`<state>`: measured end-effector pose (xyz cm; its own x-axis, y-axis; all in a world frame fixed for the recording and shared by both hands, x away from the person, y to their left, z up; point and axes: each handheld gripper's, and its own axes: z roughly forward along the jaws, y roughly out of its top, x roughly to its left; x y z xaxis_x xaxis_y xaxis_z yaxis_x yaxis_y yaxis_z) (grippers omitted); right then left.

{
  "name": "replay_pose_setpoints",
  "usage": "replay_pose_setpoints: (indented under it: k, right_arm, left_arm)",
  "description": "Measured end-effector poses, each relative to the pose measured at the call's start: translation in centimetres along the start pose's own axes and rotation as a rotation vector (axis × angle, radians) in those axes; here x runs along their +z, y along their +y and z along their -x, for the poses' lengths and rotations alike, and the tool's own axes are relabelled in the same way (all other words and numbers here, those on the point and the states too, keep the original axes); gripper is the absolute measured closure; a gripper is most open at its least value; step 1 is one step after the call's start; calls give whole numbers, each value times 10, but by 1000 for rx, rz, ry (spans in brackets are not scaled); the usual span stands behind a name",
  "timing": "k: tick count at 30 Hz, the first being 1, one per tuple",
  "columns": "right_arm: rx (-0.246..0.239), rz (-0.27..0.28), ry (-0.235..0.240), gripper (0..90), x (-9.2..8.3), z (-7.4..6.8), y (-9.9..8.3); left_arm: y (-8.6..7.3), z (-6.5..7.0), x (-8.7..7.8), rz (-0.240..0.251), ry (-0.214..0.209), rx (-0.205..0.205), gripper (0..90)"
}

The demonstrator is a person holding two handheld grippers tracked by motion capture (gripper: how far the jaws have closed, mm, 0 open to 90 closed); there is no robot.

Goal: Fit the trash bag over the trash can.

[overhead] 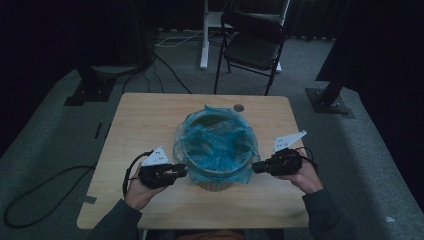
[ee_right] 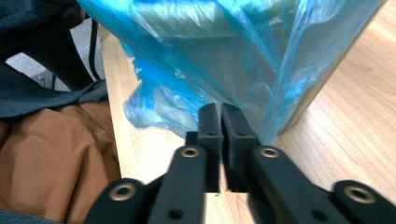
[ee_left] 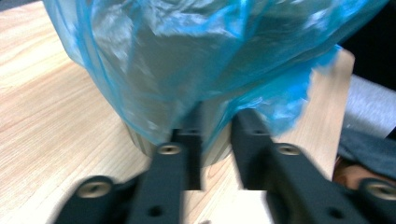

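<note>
This looks like a dim recording room or lab rather than a home. A small wooden table [overhead: 150, 120] stands alone on grey carpet [overhead: 55, 125], with dark curtains [overhead: 50, 30] closing off the sides and back. A black folding chair [overhead: 252, 42] sits behind the table beside a white desk leg [overhead: 204, 35]. Cables [overhead: 165, 65] trail loose across the floor, and heavy black stand bases [overhead: 327, 100] rest on either side, like camera or light supports.

One camera looks down from above the desk [overhead: 150, 115], while two ride close behind the tongs, all sharing the blue-lined bin [overhead: 216, 145].
</note>
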<state>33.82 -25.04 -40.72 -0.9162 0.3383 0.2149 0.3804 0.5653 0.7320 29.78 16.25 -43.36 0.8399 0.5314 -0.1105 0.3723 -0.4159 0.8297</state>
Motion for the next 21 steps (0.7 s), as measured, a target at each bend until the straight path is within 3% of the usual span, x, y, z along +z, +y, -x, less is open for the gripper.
replay_pose_setpoints:
  k: [5, 12, 16, 17, 21]
  right_arm:
    - [-12, 70, -6, 673, -18, -3, 3]
    - [-4, 146, -59, 640, -37, -3, 10]
    - [27, 198, -123, 618, -42, 3, 17]
    - [35, 208, -135, 618, -42, 4, 18]
    - [47, 240, -159, 607, -42, 8, 26]
  left_arm:
    - [1, 0, -21, 74, -22, -7, 598]
    - [5, 0, -33, 119, -32, -3, 539]
    - [9, -3, -36, 149, -10, -15, 526]
    - [13, -6, -37, 175, 5, -19, 521]
    - [21, -11, -41, 208, 36, -28, 515]
